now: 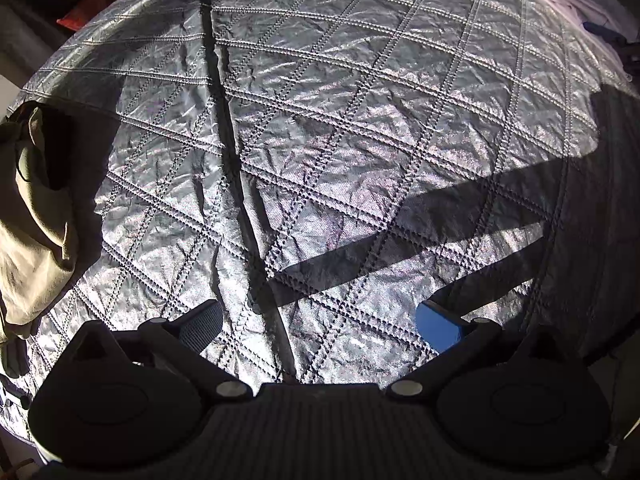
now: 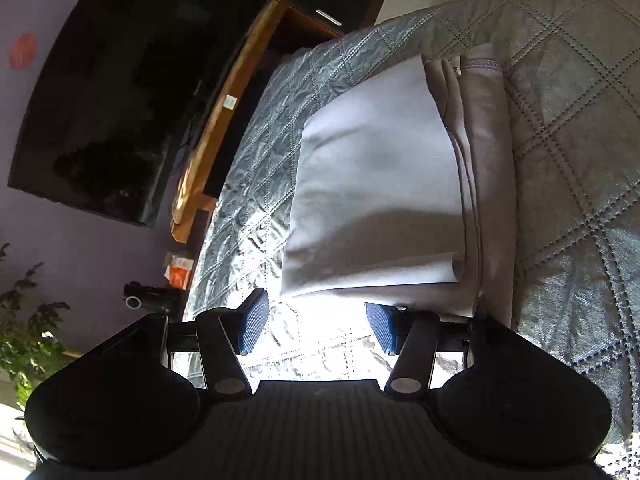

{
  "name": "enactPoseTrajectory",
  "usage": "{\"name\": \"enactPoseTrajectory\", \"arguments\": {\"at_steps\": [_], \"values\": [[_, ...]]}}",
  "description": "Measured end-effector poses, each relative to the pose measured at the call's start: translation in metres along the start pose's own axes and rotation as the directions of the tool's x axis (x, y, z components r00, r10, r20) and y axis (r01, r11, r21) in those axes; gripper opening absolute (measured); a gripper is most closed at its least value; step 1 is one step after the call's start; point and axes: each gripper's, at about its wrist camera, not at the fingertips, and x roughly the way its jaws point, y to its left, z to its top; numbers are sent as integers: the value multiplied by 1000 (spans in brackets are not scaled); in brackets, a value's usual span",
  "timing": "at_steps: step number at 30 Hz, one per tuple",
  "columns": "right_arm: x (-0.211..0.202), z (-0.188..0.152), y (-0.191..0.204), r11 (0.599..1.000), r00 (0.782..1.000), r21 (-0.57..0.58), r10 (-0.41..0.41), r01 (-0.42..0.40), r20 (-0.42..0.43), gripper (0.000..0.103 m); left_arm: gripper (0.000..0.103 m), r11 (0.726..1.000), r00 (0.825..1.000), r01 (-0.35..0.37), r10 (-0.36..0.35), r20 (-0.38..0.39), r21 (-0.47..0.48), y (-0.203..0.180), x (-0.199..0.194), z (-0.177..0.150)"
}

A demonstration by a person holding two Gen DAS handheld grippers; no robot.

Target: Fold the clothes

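In the right wrist view a folded pale lilac garment (image 2: pixel 384 176) lies flat on the grey quilted bedspread (image 2: pixel 568 152), near the bed's edge. My right gripper (image 2: pixel 318 326) stands open just short of its near edge, blue pads apart with nothing between them. In the left wrist view my left gripper (image 1: pixel 320 322) hangs open over bare bedspread (image 1: pixel 340 120), pointing steeply down. An olive-green garment (image 1: pixel 36 216) lies crumpled at the left edge. A heap of pale pink clothes (image 1: pixel 576 4) sits at the far right corner.
A wall-mounted dark TV (image 2: pixel 120 100) and a wooden shelf (image 2: pixel 228 108) stand beyond the bed's edge. A leafy plant (image 2: pixel 28 336) is at the lower left. A long crease (image 1: pixel 228 132) runs across the bedspread.
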Motion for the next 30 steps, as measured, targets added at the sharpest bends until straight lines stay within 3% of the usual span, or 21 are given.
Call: {"name": "enactPoseTrajectory", "arguments": {"at_steps": [2, 4, 5, 7, 12, 15, 17, 21, 22, 24, 26, 30], "values": [[-24, -35, 18, 975, 998, -215, -62, 59, -11, 70, 103, 1000, 1000, 11, -11, -4, -15, 2, 1, 1], [-49, -71, 32, 906, 992, -407, -127, 116, -1, 83, 103, 1000, 1000, 13, -13, -2, -17, 2, 1, 1], [-63, -91, 36, 863, 986, -481, -168, 155, 16, 85, 103, 1000, 1000, 14, -14, 0, -18, 1, 1, 1], [-83, -118, 36, 820, 977, -537, -213, 196, 32, 85, 103, 1000, 1000, 14, -14, 0, -21, 1, 1, 1], [-113, -149, 21, 829, 943, -484, -331, 280, -22, 85, 103, 1000, 1000, 8, -8, 0, -13, -2, -1, 0], [-119, -158, 28, 767, 938, -571, -347, 294, 17, 85, 101, 999, 999, 53, -53, -4, 6, -6, -4, -1], [-132, -154, 35, 731, 927, -585, -361, 351, 105, 85, 101, 996, 996, 86, -87, 29, 34, -14, -14, -4], [-147, -125, 37, 738, 887, -498, -425, 456, 182, 85, 101, 987, 984, 141, -149, 100, 82, -29, -34, -10], [-149, -119, 37, 744, 889, -495, -431, 448, 156, 86, 101, 984, 979, 157, -166, 116, 90, -32, -39, -12], [-149, -113, 39, 707, 861, -517, -490, 483, 135, 92, 101, 977, 969, 181, -196, 153, 110, -38, -48, -16], [-152, -112, 41, 667, 835, -538, -532, 516, 141, 92, 101, 972, 957, 195, -217, 195, 128, -43, -57, -20], [-169, -114, 43, 687, 846, -524, -514, 503, 140, 95, 101, 963, 931, 229, -259, 259, 138, -47, -76, -28]]}}
